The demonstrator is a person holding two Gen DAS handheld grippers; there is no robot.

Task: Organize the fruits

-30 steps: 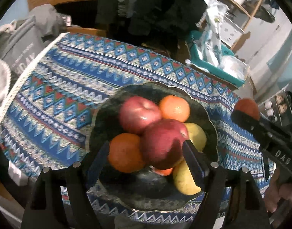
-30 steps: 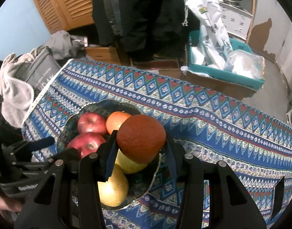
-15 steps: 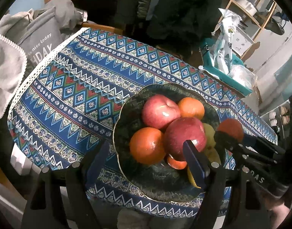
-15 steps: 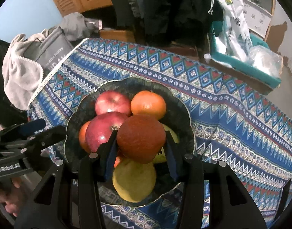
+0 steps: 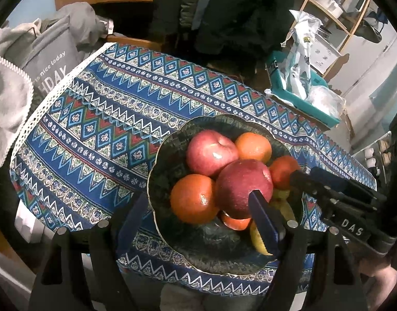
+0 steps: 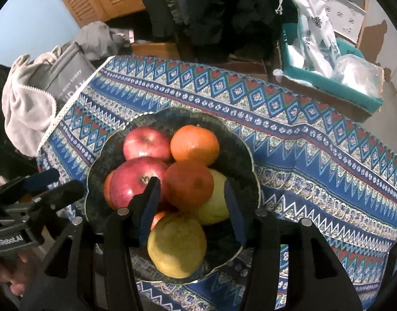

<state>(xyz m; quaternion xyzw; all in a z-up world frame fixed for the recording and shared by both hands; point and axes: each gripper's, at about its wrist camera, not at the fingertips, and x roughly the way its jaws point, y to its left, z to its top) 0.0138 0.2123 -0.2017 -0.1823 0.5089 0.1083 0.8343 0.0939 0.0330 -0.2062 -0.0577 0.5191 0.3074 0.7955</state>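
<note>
Fruits fill a dark green scalloped bowl (image 6: 250, 155) that stands on a table under a blue, red and white zigzag-patterned tablecloth (image 6: 315, 155).

Contents of the bowl, right wrist view:
- A pink-red apple (image 6: 146, 143) and a bright orange mandarin (image 6: 195, 143) lie side by side at the far side.
- A larger dark red apple (image 6: 136, 180) lies in front of the pink-red apple, stem end facing up.
- A deep orange-red mandarin (image 6: 189, 184) rests on top of the pile, touching the dark red apple on one side and a yellow-green pear (image 6: 216, 204) on the other.
- A round yellow fruit (image 6: 176, 245) lies nearest the camera (type not discernible).
- A further orange (image 5: 193, 198) shows in the left wrist view, beside the dark red apple.

Tool state:
- Right gripper (image 6: 192, 208): jaws spread wide. The deep orange-red mandarin sits between the blue-padded fingers (image 6: 150, 207); a gap shows on its right side, so it is not clamped.
- Left gripper (image 5: 195, 219): jaws spread wide and holding nothing, poised at the near rim of the bowl; its right finger overlaps the dark red apple in the picture.

Surroundings: a grey tote bag (image 5: 50, 62) printed with white lettering sits past the left table edge, and a teal tray (image 6: 354, 90) holding plastic bags lies beyond the far right edge.
</note>
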